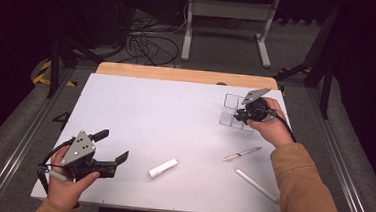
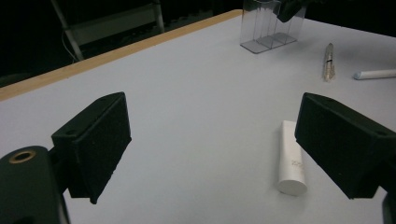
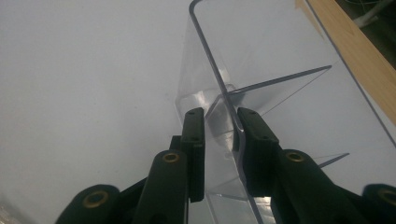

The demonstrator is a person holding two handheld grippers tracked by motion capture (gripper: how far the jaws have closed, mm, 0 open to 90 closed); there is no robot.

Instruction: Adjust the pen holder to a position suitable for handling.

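A clear plastic organizer (image 1: 228,118) with several compartments stands at the far right of the white table (image 1: 150,113). My right gripper (image 1: 239,114) reaches into it from above. In the right gripper view its jaws (image 3: 219,135) straddle one wall of the organizer (image 3: 261,60); the wall lies close to the right pad and a gap shows at the left pad. My left gripper (image 1: 114,146) hovers open near the front left corner, nothing between its jaws (image 2: 210,144). A short white tube (image 1: 163,168) (image 2: 292,161) lies just right of it.
A clear pen (image 1: 241,154) (image 2: 328,63) and a long white stick (image 1: 256,185) (image 2: 376,73) lie at the front right, near my right forearm. A wooden strip (image 1: 188,75) edges the far side. Beyond it are a white desk frame (image 1: 227,11) and floor cables (image 1: 148,43).
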